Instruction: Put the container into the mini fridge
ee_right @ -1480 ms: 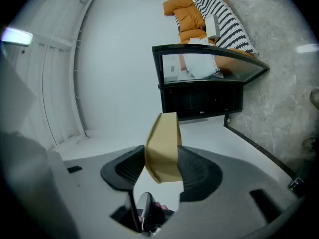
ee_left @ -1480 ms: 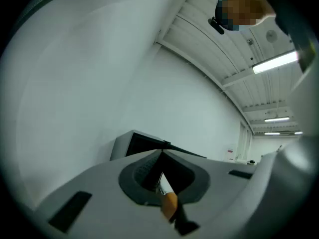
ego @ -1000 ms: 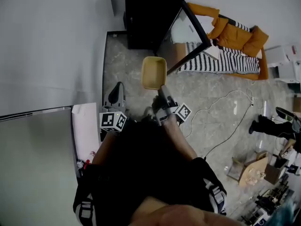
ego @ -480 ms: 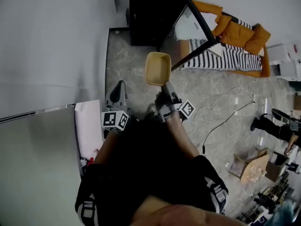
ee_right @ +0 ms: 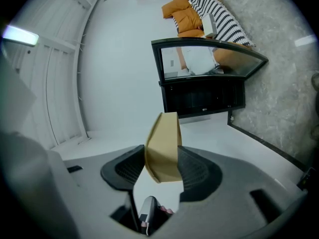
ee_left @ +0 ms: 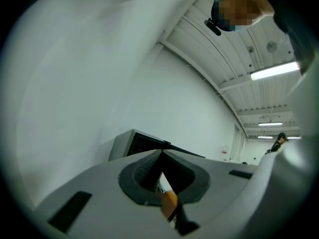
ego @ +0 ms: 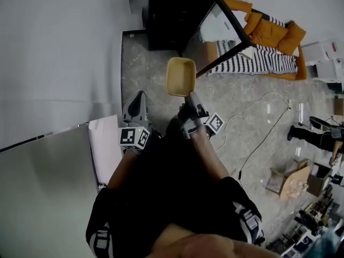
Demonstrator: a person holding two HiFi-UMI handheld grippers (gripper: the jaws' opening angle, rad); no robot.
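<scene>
Your right gripper (ee_right: 162, 158) clamps the tan container (ego: 180, 76), facing the open mini fridge (ee_right: 204, 97). Your left gripper (ee_left: 161, 152) has its jaws together, empty.

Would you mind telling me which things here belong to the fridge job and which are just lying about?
Job in hand: yellow container, clamped in the right hand-held gripper; black mini fridge, door open.

Lying about: orange cushions; striped blanket; floor cable; cardboard box; left hand-held gripper, shut and empty.
</scene>
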